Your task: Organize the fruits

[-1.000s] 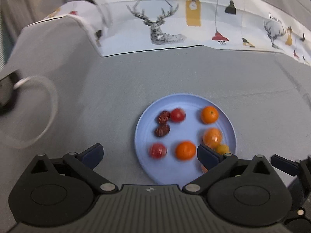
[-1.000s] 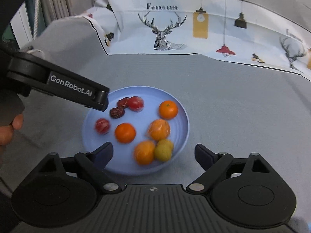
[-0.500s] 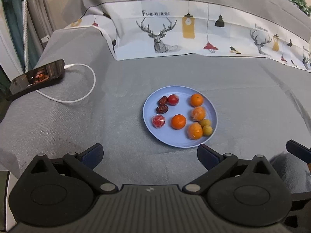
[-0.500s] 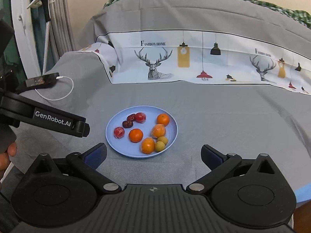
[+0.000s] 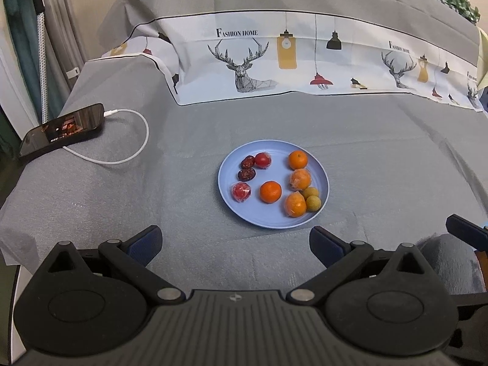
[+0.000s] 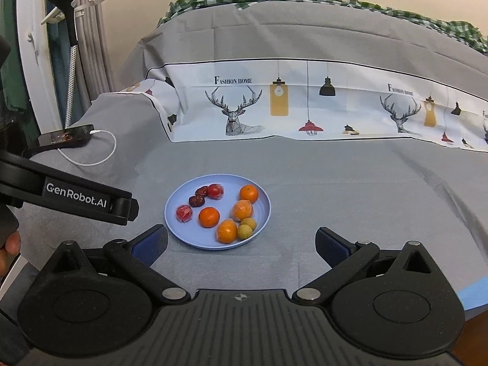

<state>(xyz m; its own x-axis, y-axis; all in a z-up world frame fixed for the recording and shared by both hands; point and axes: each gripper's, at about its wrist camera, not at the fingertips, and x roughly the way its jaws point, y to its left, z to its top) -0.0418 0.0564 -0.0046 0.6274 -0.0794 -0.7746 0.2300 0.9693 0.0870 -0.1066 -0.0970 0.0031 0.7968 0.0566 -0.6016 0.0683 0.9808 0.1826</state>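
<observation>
Left tongs [image 5: 235, 239] spread wide, empty, low in frame. Right tongs [image 6: 241, 242] jaws just opened further, now wide, nothing between. Blue plate [image 5: 320, 170] frame centre on grey bed cover [image 5: 381, 152]; oranges [image 5: 270, 191], red fruits [image 5: 263, 160], dates [image 5: 246, 174], yellow-green fruits [image 5: 313, 203] on it. Phone [image 5: 61, 129] upper left.
</observation>
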